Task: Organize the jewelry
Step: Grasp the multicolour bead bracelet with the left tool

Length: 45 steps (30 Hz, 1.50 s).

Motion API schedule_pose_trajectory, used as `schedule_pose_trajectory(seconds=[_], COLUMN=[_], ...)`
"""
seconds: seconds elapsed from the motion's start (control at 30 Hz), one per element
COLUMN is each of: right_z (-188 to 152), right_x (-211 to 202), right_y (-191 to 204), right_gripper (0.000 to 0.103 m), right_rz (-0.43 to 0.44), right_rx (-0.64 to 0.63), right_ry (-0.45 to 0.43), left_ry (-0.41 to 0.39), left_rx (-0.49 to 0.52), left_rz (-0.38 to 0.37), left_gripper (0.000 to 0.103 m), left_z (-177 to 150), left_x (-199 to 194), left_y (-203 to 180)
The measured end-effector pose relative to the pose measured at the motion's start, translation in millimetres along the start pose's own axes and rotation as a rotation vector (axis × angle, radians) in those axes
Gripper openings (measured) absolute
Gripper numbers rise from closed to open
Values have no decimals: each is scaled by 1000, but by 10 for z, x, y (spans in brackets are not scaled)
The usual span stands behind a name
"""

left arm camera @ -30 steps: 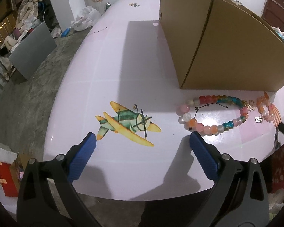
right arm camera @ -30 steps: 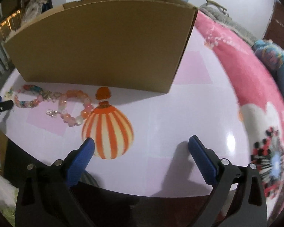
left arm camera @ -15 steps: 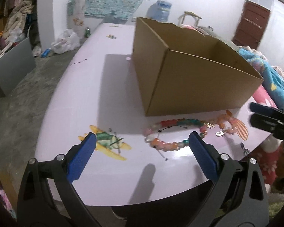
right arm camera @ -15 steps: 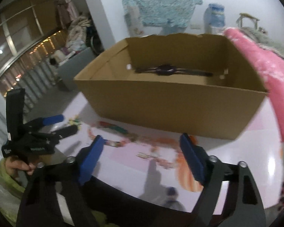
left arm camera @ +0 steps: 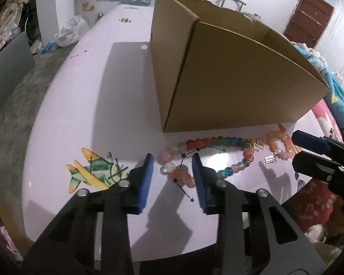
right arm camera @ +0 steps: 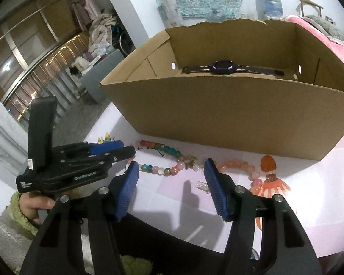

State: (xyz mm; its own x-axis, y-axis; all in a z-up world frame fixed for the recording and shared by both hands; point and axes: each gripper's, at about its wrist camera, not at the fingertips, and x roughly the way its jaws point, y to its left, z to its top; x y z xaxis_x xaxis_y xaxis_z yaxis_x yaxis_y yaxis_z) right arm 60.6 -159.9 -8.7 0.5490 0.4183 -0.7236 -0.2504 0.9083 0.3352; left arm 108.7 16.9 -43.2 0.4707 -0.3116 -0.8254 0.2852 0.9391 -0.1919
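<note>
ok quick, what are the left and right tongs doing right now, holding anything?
Left tongs: closing around the multicolour bead bracelet, pads not yet pressing it.
Right tongs: closing, nothing between the pads; orange bead bracelet lies just beyond.

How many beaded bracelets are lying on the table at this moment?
2. The multicoloured bracelet lies in front of the cardboard box, toward the airplane print; the smaller orange-pink bracelet lies right beside it. More could be hidden inside the box.
</note>
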Motion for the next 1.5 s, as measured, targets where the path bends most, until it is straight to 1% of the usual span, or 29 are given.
schedule_pose_trajectory(seconds=[0.03,0.1,0.13,0.2,0.27,0.5,0.63,0.73,0.87,1.0,1.03,1.27,1.37,1.4,1.47,1.5], right_z=[-5,-2,-8,-12,-21,-21,4,32,87,148,168,221,185,164,156,154], right_x=[-5,-8,-14,-18,-33,-37,37,126,270,430,478,694,764,784,791,795], right_y=[-12,-32,-45,-64,-79,-92,-38,23,145,237,253,307,319,317,324,328], right_gripper=[58,58,58,57,57,49,41,38,34,31,29,26,21,19,15,10], right_rz=[0,-1,-3,-4,-6,1,41,72,69,45,32,-49,-67,-74,-85,-93], right_rx=[3,6,8,10,15,9,12,12,-18,-47,-54,-89,-95,-93,-99,-104], right_ry=[-3,-6,-8,-9,-11,-4,13,35,62,83,89,127,155,165,158,159], left_ry=[4,7,9,7,5,-36,-22,-20,-22,-19,-17,-18,-20,-21,-25,-27], left_rx=[4,16,24,24,15,-25,-54,-81,-95,-98,-100,-109,-106,-105,-101,-101], left_rz=[6,35,47,47,34,11,30,12,-10,-24,-29,-51,-55,-55,-56,-54], left_gripper=[26,16,14,8,8,8,8,8,8,8,8,9,9,9,9,9], left_z=[3,12,13,21,15,-24,-96,-148,-165,-171,-174,-181,-185,-183,-195,-200], left_x=[5,21,31,41,37,-169,-199,-216,-196,-190,-183,-182,-184,-182,-183,-185], left_y=[-25,-72,-92,-118,-114,7,148,264,340,377,380,424,450,450,453,453])
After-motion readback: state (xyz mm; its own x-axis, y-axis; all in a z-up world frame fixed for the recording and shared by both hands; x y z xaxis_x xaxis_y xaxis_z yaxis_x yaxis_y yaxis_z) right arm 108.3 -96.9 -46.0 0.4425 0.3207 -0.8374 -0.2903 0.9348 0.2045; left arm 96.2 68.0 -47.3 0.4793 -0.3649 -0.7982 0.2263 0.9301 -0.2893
